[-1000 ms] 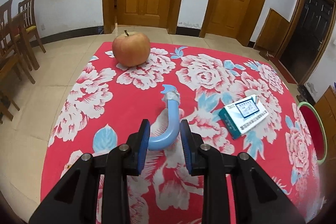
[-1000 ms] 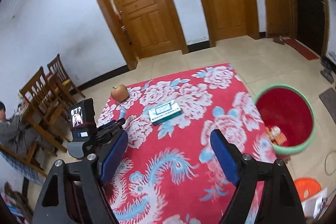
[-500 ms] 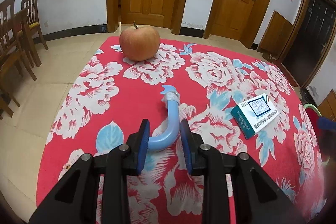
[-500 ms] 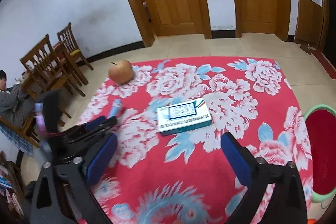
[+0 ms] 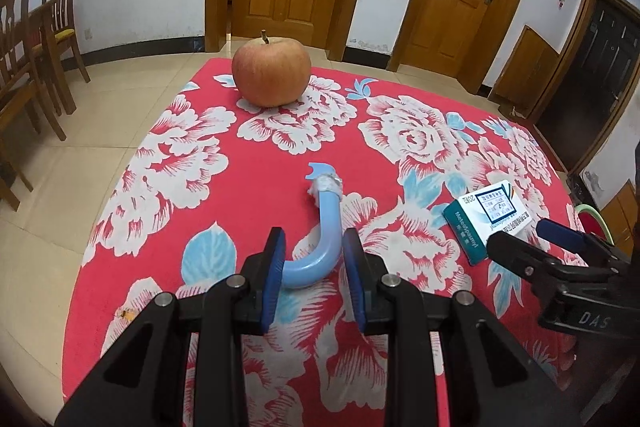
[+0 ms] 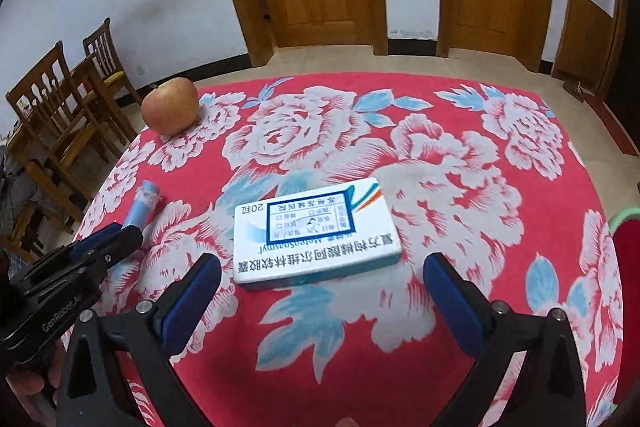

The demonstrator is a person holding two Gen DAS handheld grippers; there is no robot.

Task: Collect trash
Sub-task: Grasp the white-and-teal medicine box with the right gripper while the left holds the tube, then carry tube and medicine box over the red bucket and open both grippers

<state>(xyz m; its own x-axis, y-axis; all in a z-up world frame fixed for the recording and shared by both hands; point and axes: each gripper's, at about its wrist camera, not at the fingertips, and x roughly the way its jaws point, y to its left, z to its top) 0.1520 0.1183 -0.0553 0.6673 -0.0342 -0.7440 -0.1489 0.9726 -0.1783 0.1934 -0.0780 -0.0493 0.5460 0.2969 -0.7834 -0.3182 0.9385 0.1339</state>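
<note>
Blue curved tube sits pinched in our left gripper above the cloth; our right gripper, spread wide, faces the medicine box at twelve o'clock, still uncollected.

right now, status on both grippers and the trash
Left gripper shut on blue tube. Right gripper open, short of medicine box, nothing between. Apple far off, clear.
</note>
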